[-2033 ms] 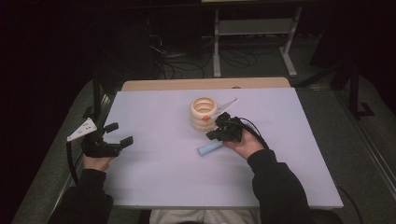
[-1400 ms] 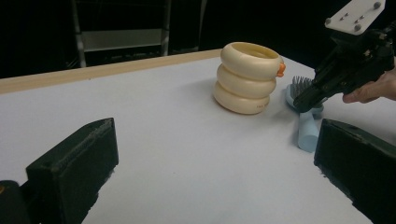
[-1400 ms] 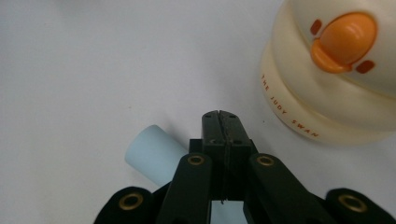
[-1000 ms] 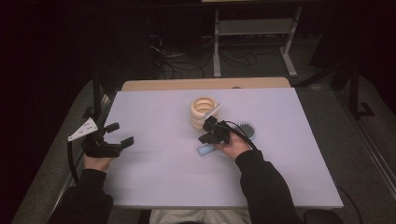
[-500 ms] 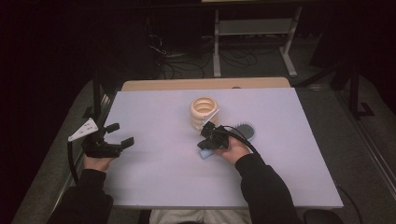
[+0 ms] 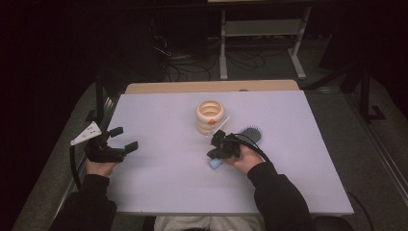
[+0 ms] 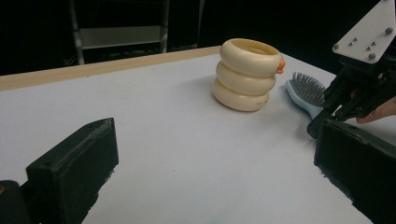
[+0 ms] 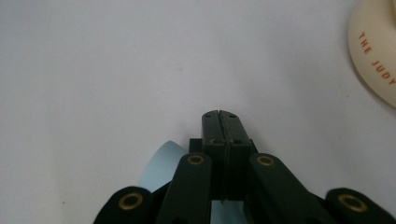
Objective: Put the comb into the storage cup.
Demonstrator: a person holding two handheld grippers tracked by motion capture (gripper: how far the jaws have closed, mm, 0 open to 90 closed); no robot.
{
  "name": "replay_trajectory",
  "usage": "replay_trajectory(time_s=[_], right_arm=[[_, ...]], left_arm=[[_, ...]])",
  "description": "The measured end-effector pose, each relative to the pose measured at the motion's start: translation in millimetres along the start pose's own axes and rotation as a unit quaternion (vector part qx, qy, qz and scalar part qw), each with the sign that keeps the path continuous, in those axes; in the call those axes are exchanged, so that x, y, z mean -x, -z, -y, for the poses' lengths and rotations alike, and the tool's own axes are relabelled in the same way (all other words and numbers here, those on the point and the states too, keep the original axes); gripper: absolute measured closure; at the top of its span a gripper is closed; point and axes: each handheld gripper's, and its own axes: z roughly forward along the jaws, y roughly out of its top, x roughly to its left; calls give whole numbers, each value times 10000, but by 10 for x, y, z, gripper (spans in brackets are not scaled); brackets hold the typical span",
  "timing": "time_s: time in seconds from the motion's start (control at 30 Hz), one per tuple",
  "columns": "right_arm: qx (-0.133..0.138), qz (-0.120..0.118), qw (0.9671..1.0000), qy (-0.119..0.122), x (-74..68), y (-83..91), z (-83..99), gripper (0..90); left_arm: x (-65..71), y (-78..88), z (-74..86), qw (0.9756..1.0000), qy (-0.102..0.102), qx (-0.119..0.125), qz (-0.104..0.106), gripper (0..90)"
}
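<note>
A cream holder (image 6: 210, 117) made of stacked rings stands mid-table, with a small orange piece on its side. To its right lies a light blue hairbrush (image 6: 251, 134) with grey bristles, its handle running toward the near left. My right gripper (image 6: 211, 151) hovers low over that handle, jaws pressed together with nothing between them. In the right gripper view the shut jaws (image 8: 219, 114) sit above the blue handle (image 8: 161, 163), with the holder (image 8: 373, 46) at the upper right. My left gripper (image 6: 126, 138) rests open at the table's left; its view (image 7: 215, 140) looks at the holder (image 7: 246, 74) and brush (image 7: 306, 91).
The white table top (image 6: 159, 183) ends at a wooden strip (image 6: 211, 86) along the far edge. Beyond it are a dark floor with cables and a metal stand (image 6: 262, 33). Dark grey surfaces flank the table on both sides.
My right hand has drifted left and toward the near edge along the brush handle, uncovering the brush head. The left gripper has stayed where it was.
</note>
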Motion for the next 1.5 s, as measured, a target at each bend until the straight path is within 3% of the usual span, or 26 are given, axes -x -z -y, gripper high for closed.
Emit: replay_trajectory(time_s=[0.23, 0.9, 1.5], right_arm=[[-65, -51, 10000, -42, -3, 13, 71, 885], [-352, -95, 9993, 125, -110, 194, 251, 884], [-377, -153, 9991, -106, -97, 374, 556, 886]], left_arm=[[0, 1, 0, 10000, 6, 7, 1, 0], [0, 0, 1, 10000, 2, -19, -5, 0], [5, -6, 2, 10000, -10, -33, -20, 0]])
